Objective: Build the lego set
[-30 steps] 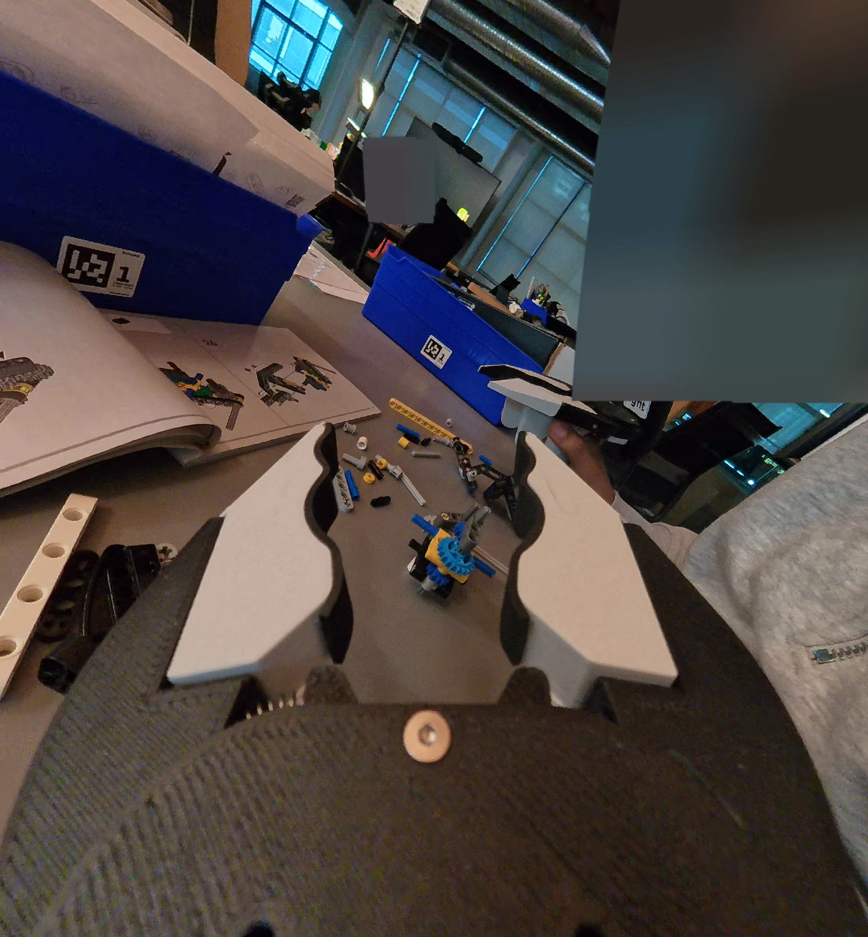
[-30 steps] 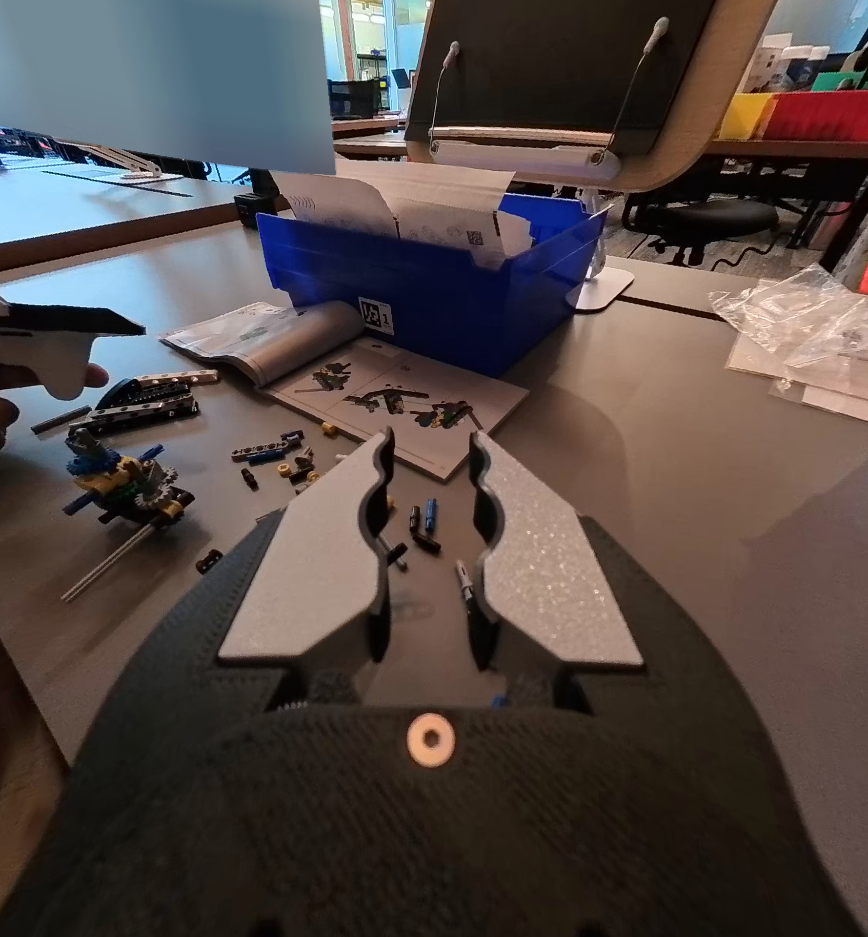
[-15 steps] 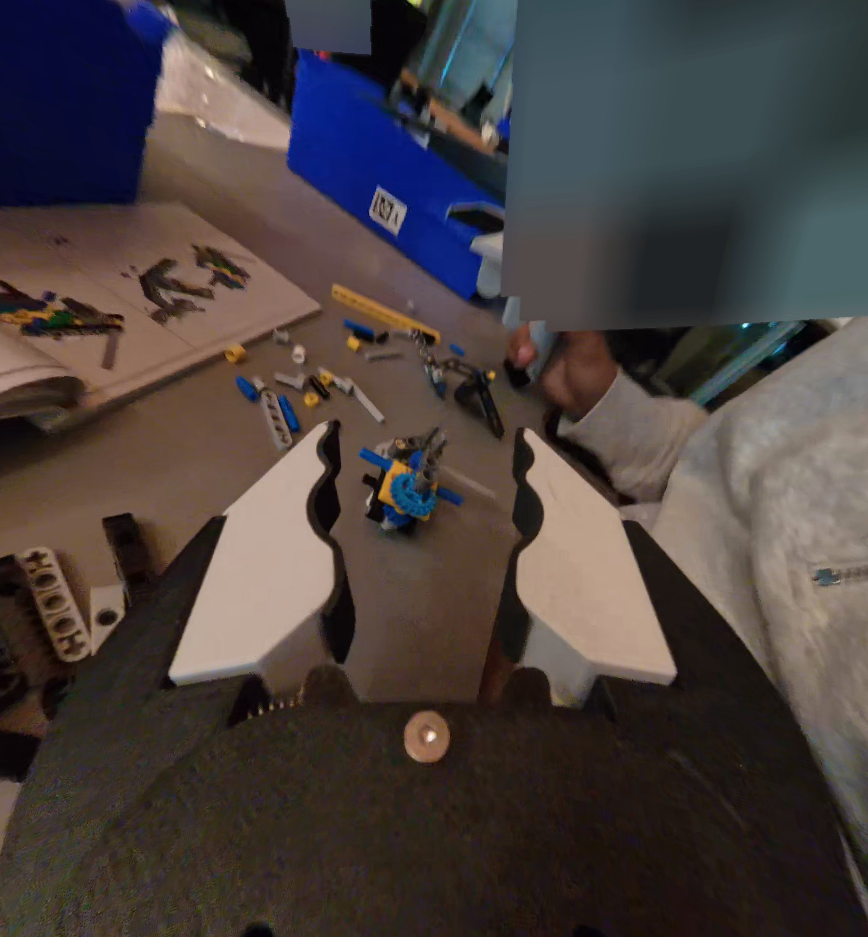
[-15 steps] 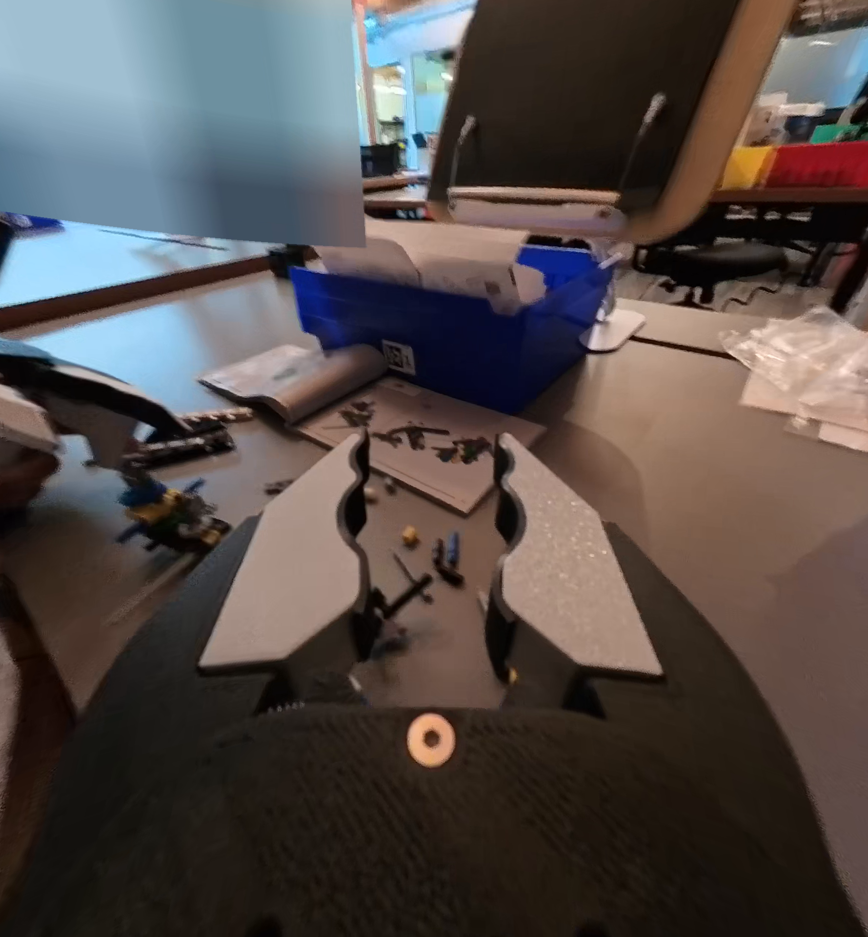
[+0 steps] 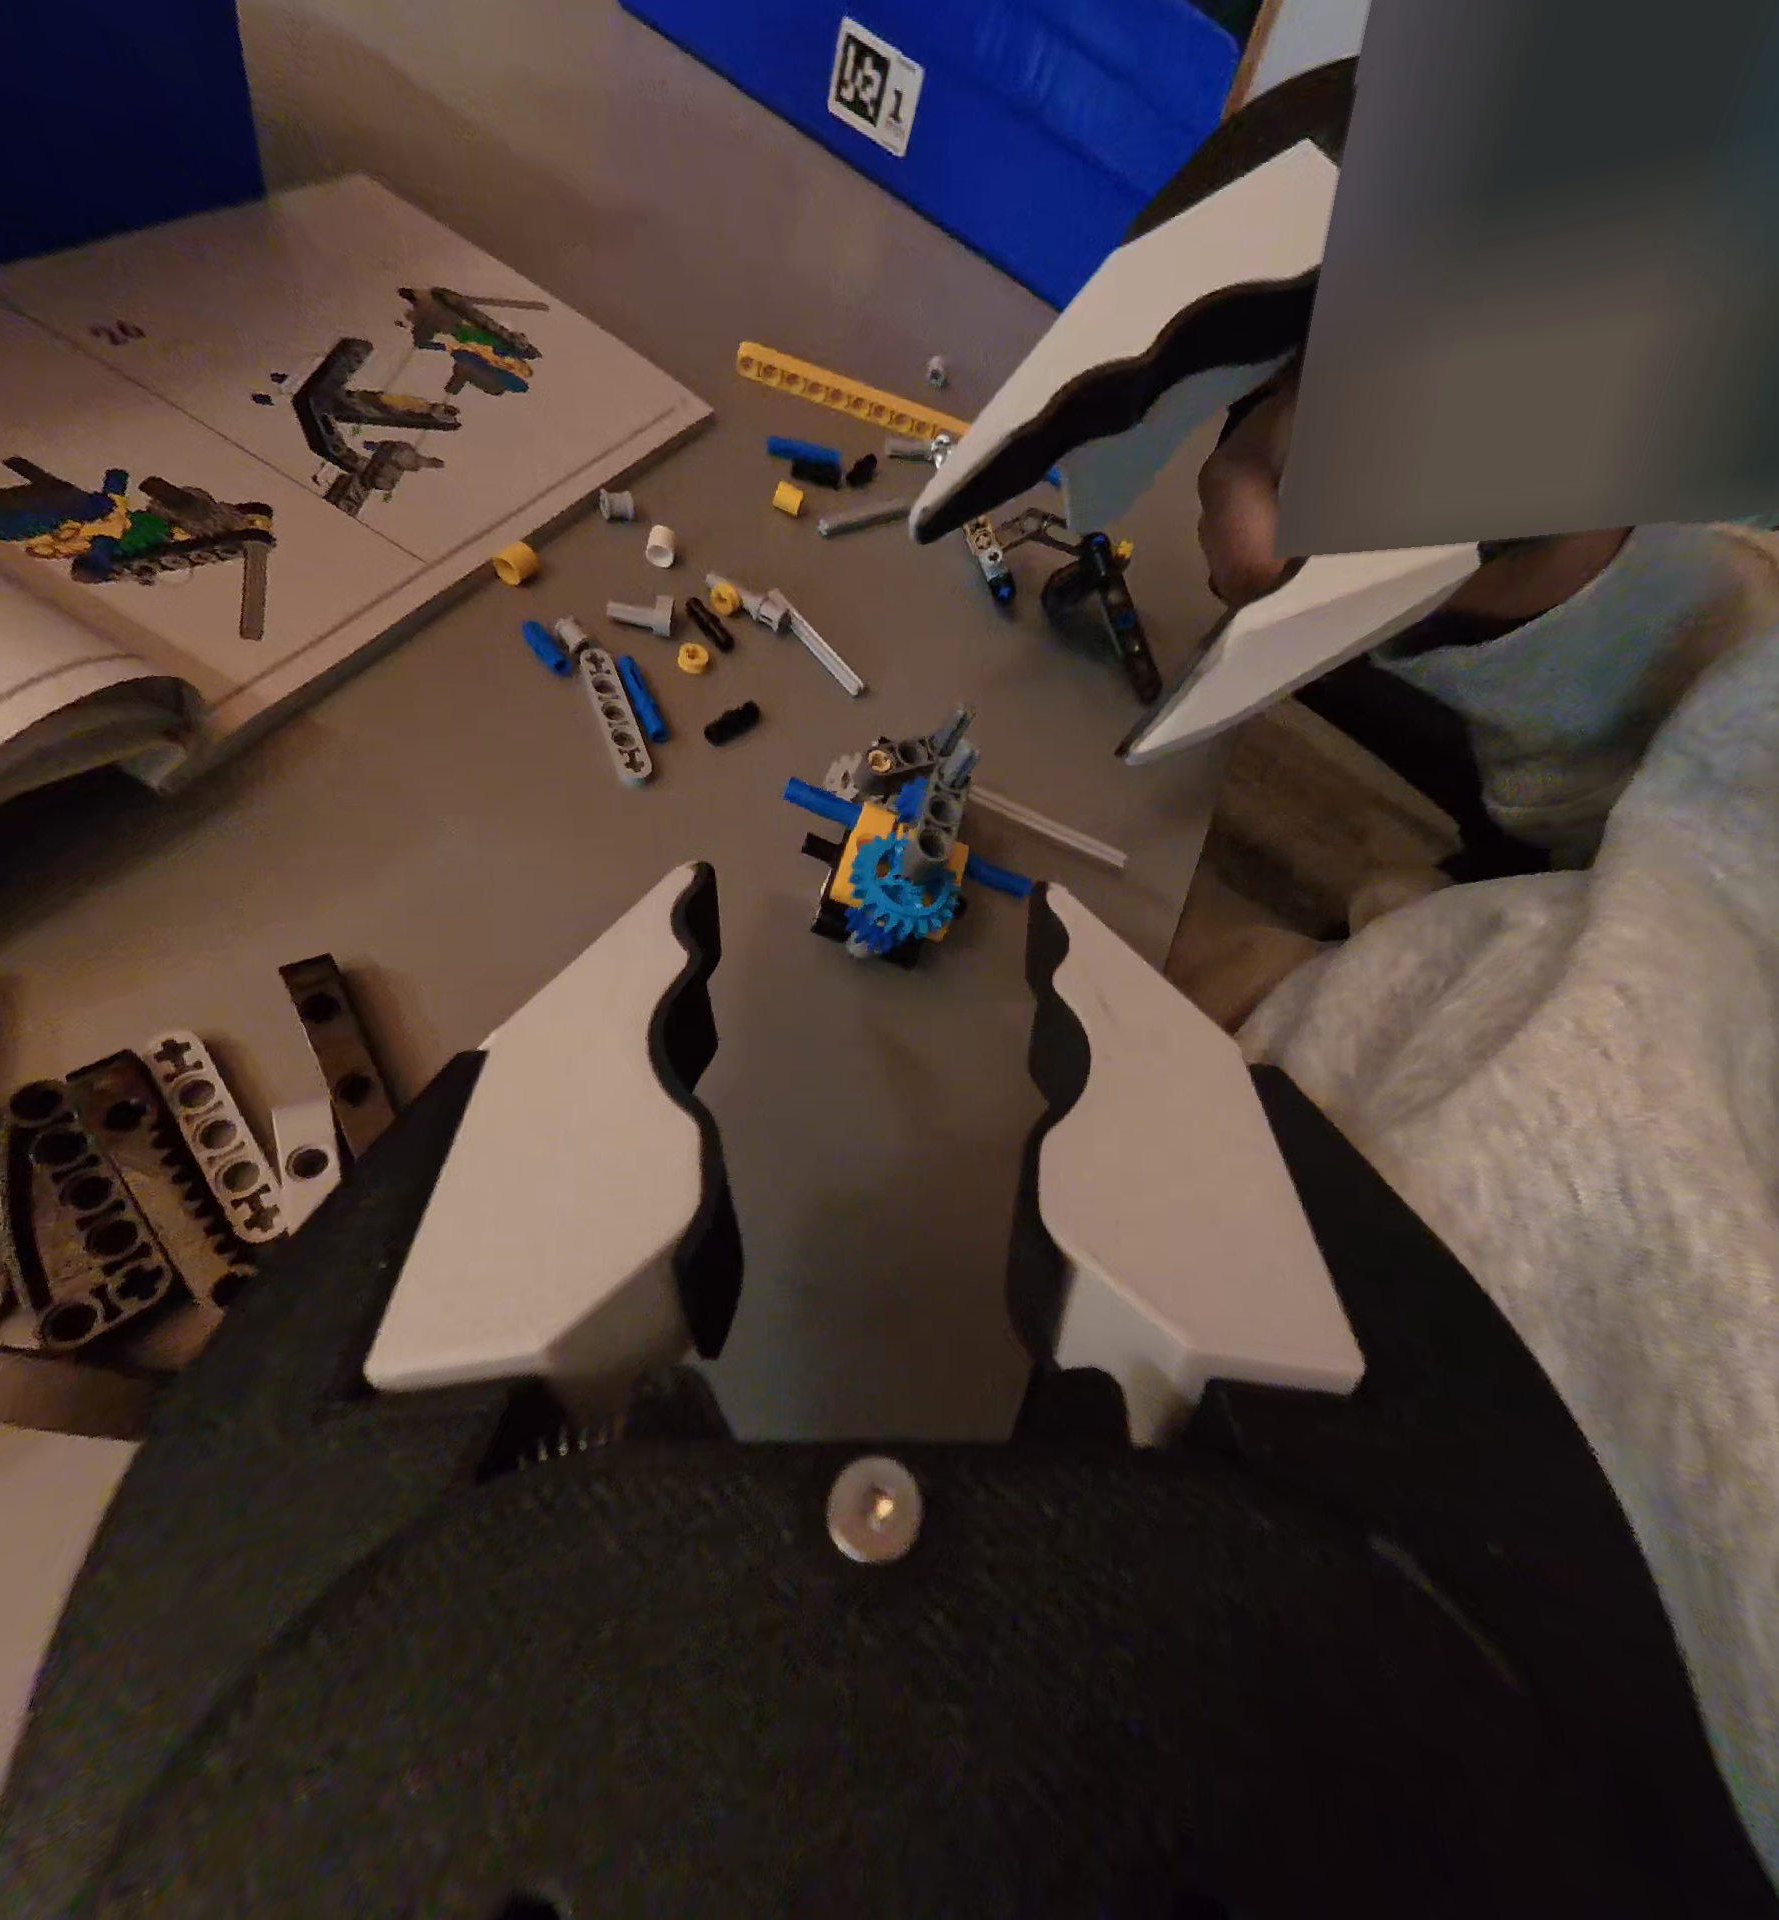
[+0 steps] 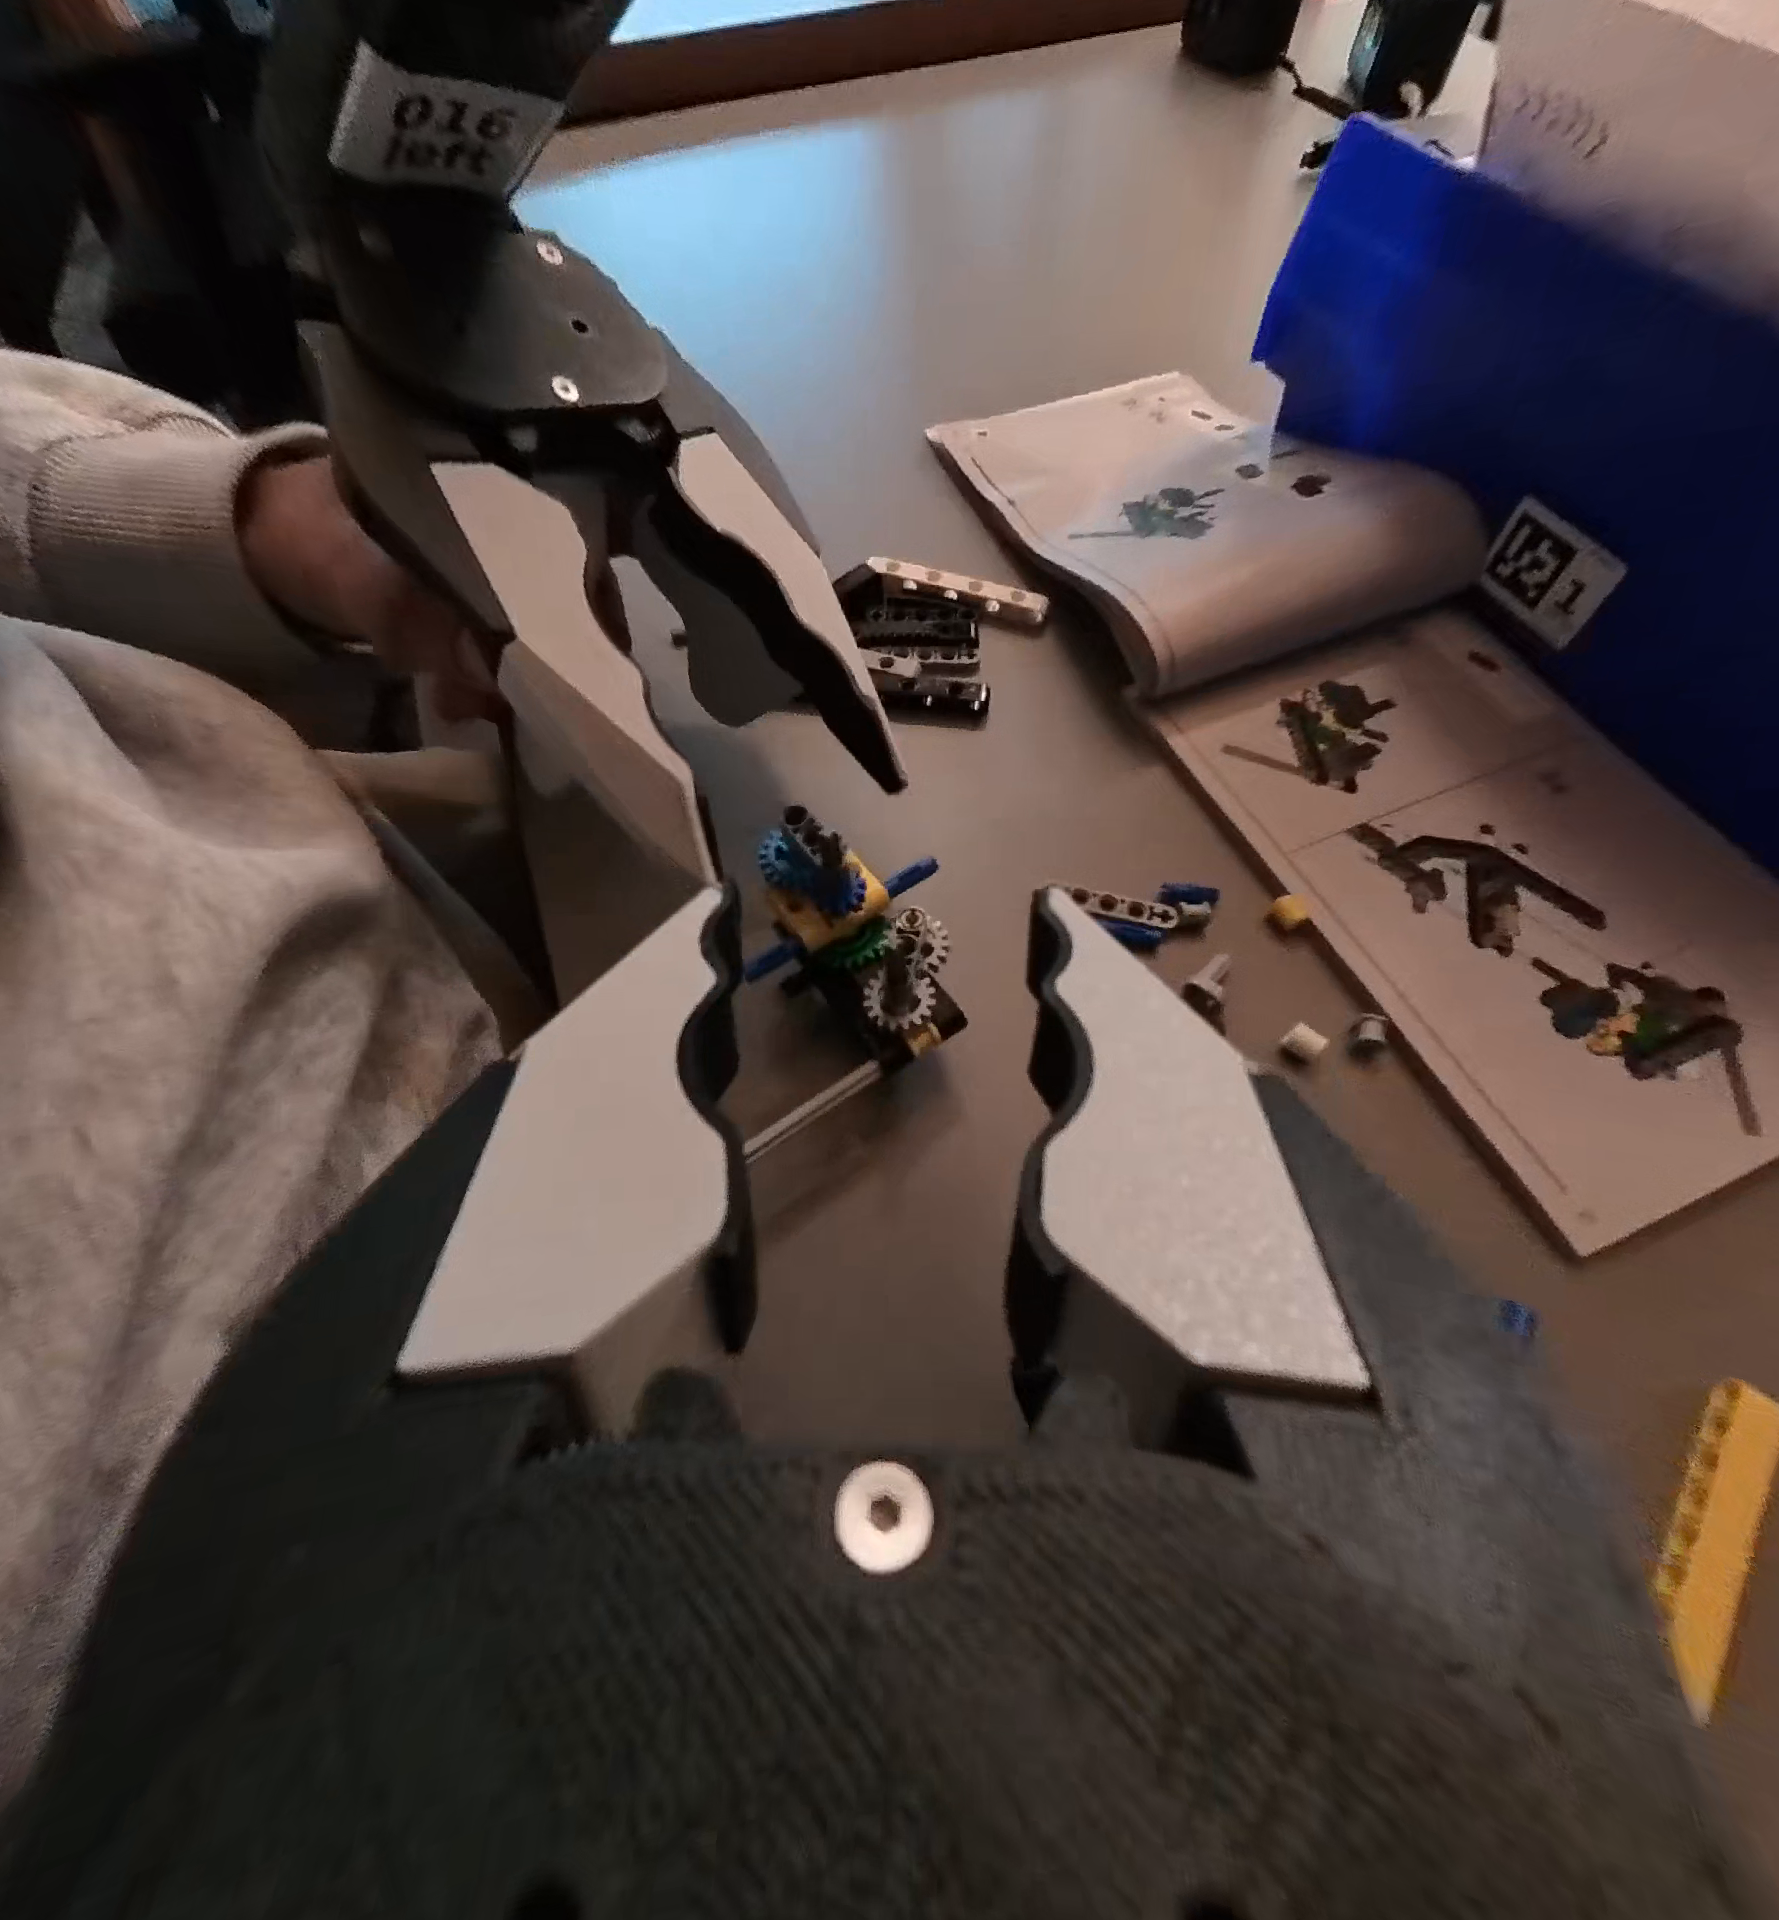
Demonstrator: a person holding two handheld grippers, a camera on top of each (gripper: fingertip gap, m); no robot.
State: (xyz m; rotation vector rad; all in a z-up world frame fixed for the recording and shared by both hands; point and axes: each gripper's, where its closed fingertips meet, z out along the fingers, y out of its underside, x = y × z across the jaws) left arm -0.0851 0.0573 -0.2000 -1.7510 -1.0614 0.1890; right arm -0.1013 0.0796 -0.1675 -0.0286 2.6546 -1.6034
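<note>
A small lego assembly [image 5: 900, 852] with a yellow body, a blue gear and grey gears stands on the dark table. My left gripper [image 5: 869, 894] is open and empty, with its fingertips just short of the assembly. My right gripper [image 6: 880, 904] is open and empty, and the assembly [image 6: 854, 935] lies between its fingertips and a little ahead of them. Each gripper shows in the other's view, open and hovering over the assembly: the right gripper [image 5: 1020, 639] and the left gripper [image 6: 797, 821]. A thin grey axle [image 5: 1051, 831] lies beside the assembly.
Loose pins, bushes and a grey beam [image 5: 615, 717] are scattered beyond the assembly. A long yellow beam [image 5: 843, 395] lies farther off. Black and white beams [image 5: 116, 1174] are piled at the left. An open instruction booklet [image 6: 1436, 883] lies before a blue bin [image 6: 1591, 416]. A grey sleeve [image 5: 1487, 1143] is at the right. The long yellow beam [image 5: 843, 395] sits 15 cm or so from the ends of my right fingers. It is also in sight in the right wrist view [image 6: 1676, 1536].
Both grippers have tilted down and closed in on the assembly from opposite sides. The right gripper swung left from the loose pins and opened wider. The left gripper stayed open.
</note>
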